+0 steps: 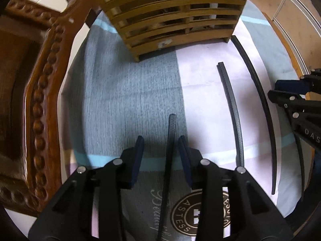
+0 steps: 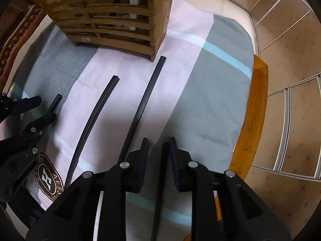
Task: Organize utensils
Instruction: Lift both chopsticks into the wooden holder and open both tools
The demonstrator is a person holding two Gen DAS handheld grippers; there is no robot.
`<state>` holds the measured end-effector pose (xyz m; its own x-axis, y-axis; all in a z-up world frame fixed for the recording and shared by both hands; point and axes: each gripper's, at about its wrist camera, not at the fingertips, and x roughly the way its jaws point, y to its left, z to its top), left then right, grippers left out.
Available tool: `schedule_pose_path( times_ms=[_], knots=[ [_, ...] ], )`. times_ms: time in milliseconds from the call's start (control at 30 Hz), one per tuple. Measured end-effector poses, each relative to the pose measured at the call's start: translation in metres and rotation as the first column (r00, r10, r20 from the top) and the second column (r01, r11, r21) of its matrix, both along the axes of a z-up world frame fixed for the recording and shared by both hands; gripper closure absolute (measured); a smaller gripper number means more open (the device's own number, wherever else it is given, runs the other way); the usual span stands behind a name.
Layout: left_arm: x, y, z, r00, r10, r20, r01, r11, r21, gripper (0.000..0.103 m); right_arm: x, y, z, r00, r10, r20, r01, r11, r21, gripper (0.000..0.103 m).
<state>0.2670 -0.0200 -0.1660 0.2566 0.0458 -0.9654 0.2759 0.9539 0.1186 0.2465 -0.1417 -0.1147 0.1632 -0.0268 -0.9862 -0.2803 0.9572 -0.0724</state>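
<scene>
Several black chopsticks lie on a patchwork cloth in front of a slatted bamboo utensil holder (image 1: 176, 18), which also shows in the right wrist view (image 2: 112, 20). My left gripper (image 1: 161, 150) is open, its jaws on either side of one chopstick (image 1: 170, 140) lying on the cloth. Two more chopsticks (image 1: 230, 108) (image 1: 258, 100) lie to its right. My right gripper (image 2: 158, 152) has its jaws narrowly apart around a thin chopstick (image 2: 160, 190); whether they press on it is unclear. Two long chopsticks (image 2: 140, 108) (image 2: 94, 116) lie to its left.
A carved wooden chair (image 1: 40, 100) stands at the left. The wooden table edge (image 2: 252, 120) runs along the right, with tiled floor (image 2: 291, 60) beyond. The cloth bears a round brown logo (image 1: 200, 212).
</scene>
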Motion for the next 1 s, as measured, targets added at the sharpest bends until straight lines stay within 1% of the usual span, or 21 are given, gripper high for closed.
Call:
schedule_pose_path(
  times_ms=[33, 67, 100, 167, 267, 333, 400, 433, 500, 533, 567, 633, 700, 733, 767, 800, 833, 867, 900, 967, 1000],
  knots=[
    [0.002, -0.002, 0.000, 1.000, -0.011, -0.007, 0.011, 1.000, -0.017, 0.078, -0.002, 0.000, 0.001, 1.000, 0.003, 0.001, -0.003, 1.000, 0.012, 0.094],
    [0.009, -0.015, 0.001, 1.000, -0.017, -0.016, 0.016, 0.999, -0.038, 0.085, -0.002, -0.002, 0.001, 1.000, 0.002, 0.000, -0.002, 1.000, 0.023, 0.096],
    [0.018, -0.026, 0.002, 1.000, -0.022, -0.021, 0.021, 0.998, -0.051, 0.095, 0.005, -0.009, 0.001, 1.000, -0.005, 0.004, 0.005, 0.999, 0.033, 0.096],
    [0.019, -0.030, 0.004, 1.000, -0.026, 0.013, 0.026, 0.999, -0.025, 0.096, 0.007, -0.015, 0.006, 0.999, -0.018, 0.035, 0.016, 0.999, 0.048, 0.096],
    [0.006, -0.037, 0.018, 0.998, -0.011, 0.057, 0.015, 0.997, -0.070, 0.096, -0.003, -0.018, 0.028, 0.994, -0.033, 0.101, 0.025, 0.997, 0.078, 0.096],
    [-0.002, -0.023, 0.046, 0.992, 0.006, 0.127, 0.005, 0.996, -0.090, 0.096, -0.011, -0.021, 0.049, 0.987, -0.044, 0.155, 0.029, 0.995, 0.097, 0.096],
    [-0.007, -0.020, 0.069, 0.982, 0.024, 0.188, -0.002, 0.993, -0.117, 0.096, -0.020, -0.025, 0.079, 0.972, -0.058, 0.229, 0.028, 0.991, 0.132, 0.096],
    [-0.012, -0.018, 0.088, 0.971, 0.039, 0.235, -0.006, 0.990, -0.142, 0.096, -0.023, -0.028, 0.090, 0.965, -0.063, 0.256, 0.027, 0.989, 0.144, 0.096],
    [-0.017, -0.007, 0.113, 0.950, 0.063, 0.307, -0.011, 0.985, -0.170, 0.096, -0.036, -0.034, 0.123, 0.940, -0.081, 0.330, 0.018, 0.982, 0.190, 0.096],
    [-0.020, -0.003, 0.134, 0.928, 0.082, 0.363, -0.011, 0.981, -0.191, 0.096, -0.035, -0.039, 0.135, 0.931, -0.086, 0.354, 0.013, 0.979, 0.206, 0.096],
    [-0.023, -0.005, 0.145, 0.913, 0.093, 0.397, -0.012, 0.979, -0.202, 0.096, -0.041, -0.041, 0.150, 0.915, -0.094, 0.392, 0.003, 0.974, 0.227, 0.096],
    [-0.030, 0.004, 0.166, 0.867, 0.131, 0.481, -0.021, 0.974, -0.227, 0.096, -0.046, -0.045, 0.174, 0.883, -0.103, 0.457, -0.015, 0.969, 0.248, 0.096],
    [-0.045, 0.010, 0.193, 0.800, 0.171, 0.575, -0.022, 0.966, -0.257, 0.096, -0.058, -0.048, 0.197, 0.839, -0.116, 0.532, -0.037, 0.963, 0.268, 0.096],
    [-0.051, 0.013, 0.200, 0.779, 0.182, 0.600, -0.021, 0.964, -0.266, 0.096, -0.062, -0.048, 0.204, 0.822, -0.119, 0.558, -0.046, 0.961, 0.272, 0.096],
    [-0.056, 0.014, 0.210, 0.750, 0.200, 0.630, -0.021, 0.960, -0.280, 0.096, -0.069, -0.047, 0.214, 0.794, -0.124, 0.595, -0.056, 0.960, 0.274, 0.096],
    [-0.060, 0.015, 0.218, 0.719, 0.219, 0.659, -0.017, 0.954, -0.298, 0.096, -0.074, -0.046, 0.222, 0.780, -0.127, 0.613, -0.061, 0.959, 0.276, 0.096],
    [-0.068, 0.016, 0.226, 0.700, 0.231, 0.676, -0.015, 0.951, -0.309, 0.096, -0.076, -0.043, 0.226, 0.762, -0.131, 0.634, -0.071, 0.957, 0.283, 0.096],
    [-0.072, 0.020, 0.235, 0.667, 0.249, 0.702, -0.010, 0.945, -0.326, 0.096, -0.081, -0.041, 0.234, 0.735, -0.135, 0.664, -0.084, 0.954, 0.287, 0.096],
    [-0.078, 0.023, 0.245, 0.633, 0.267, 0.727, -0.001, 0.939, -0.344, 0.096, -0.081, -0.041, 0.237, 0.719, -0.138, 0.681, -0.088, 0.954, 0.286, 0.096],
    [-0.089, 0.025, 0.259, 0.593, 0.291, 0.751, 0.011, 0.929, -0.369, 0.096, -0.086, -0.040, 0.250, 0.673, -0.157, 0.722, -0.101, 0.949, 0.300, 0.096],
    [-0.092, 0.026, 0.267, 0.573, 0.303, 0.762, 0.024, 0.923, -0.385, 0.096, -0.086, -0.040, 0.258, 0.658, -0.164, 0.735, -0.104, 0.947, 0.305, 0.096]
  ],
)
